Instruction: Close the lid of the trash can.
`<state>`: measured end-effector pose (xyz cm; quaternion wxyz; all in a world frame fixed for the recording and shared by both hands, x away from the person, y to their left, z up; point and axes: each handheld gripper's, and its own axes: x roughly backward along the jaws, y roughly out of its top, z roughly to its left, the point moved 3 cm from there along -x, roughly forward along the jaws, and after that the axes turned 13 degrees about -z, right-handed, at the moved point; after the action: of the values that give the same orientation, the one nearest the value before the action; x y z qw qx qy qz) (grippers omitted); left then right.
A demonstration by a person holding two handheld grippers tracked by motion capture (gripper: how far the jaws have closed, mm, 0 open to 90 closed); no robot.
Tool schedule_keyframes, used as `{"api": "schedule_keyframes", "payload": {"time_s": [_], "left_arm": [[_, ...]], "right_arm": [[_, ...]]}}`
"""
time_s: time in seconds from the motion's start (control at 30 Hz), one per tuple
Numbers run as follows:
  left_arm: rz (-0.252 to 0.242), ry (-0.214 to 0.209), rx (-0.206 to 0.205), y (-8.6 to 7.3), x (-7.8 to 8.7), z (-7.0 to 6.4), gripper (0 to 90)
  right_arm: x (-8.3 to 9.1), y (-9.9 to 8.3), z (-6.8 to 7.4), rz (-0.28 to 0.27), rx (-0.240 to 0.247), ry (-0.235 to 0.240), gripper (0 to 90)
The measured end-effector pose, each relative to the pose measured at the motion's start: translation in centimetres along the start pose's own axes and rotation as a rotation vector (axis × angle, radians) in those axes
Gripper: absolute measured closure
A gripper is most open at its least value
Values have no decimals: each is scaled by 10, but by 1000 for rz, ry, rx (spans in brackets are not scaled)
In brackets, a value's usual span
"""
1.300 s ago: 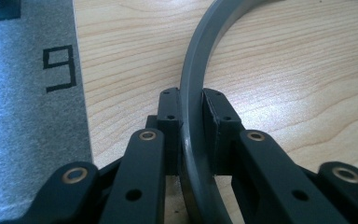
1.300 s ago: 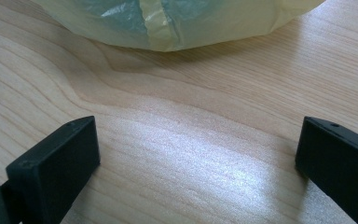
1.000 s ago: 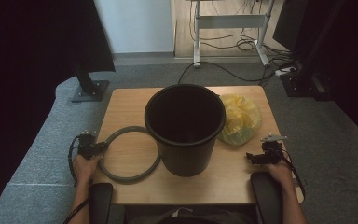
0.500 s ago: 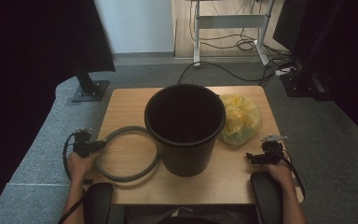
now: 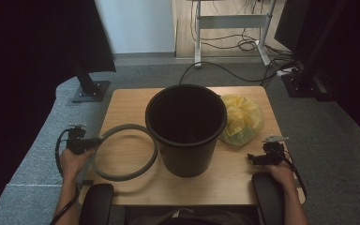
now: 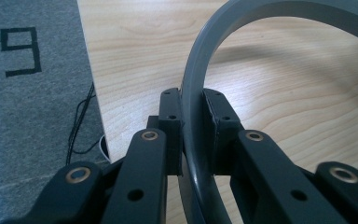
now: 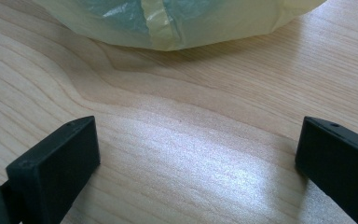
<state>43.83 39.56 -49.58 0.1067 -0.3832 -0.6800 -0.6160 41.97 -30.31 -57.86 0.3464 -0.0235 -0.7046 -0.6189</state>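
A black bucket (image 5: 186,126) stands upright in the middle of the wooden table (image 5: 126,105). A grey ring (image 5: 123,151) lies to its left, its right side against the bucket. My left gripper (image 5: 93,140) is shut on the ring's left rim; in the left gripper view the ring (image 6: 200,93) runs between the two pads (image 6: 171,122). A crumpled yellow plastic bag (image 5: 241,118) lies right of the bucket. My right gripper (image 5: 252,158) is open just above the table's near right part, with the yellow bag (image 7: 177,21) ahead of it and bare wood between its jaws.
Grey carpet (image 5: 37,154) surrounds the table, and the table's left edge (image 6: 89,88) lies right by my left gripper. A monitor stand base (image 5: 90,91) sits on the floor at the far left. Cables and a metal frame (image 5: 232,21) stand beyond the table.
My left gripper has pulled the grey ring leftward, out toward the table's left edge. The right gripper has stayed where it was.
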Motion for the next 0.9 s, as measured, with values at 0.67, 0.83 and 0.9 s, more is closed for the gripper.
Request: {"api": "schedule_keyframes", "payload": {"time_s": [0.67, 0.83, 0.9], "left_arm": [[-28, -57, 18, 44, 35, -9, 788], [-32, -73, 24, 51, 43, -10, 788], [-32, -72, 25, 55, 46, -10, 788]], "right_arm": [[0, 0, 0, 0, -1, -1, 0], [0, 0, 0, 0, -1, -1, 0], [0, 0, 0, 0, 0, -1, 0]]}}
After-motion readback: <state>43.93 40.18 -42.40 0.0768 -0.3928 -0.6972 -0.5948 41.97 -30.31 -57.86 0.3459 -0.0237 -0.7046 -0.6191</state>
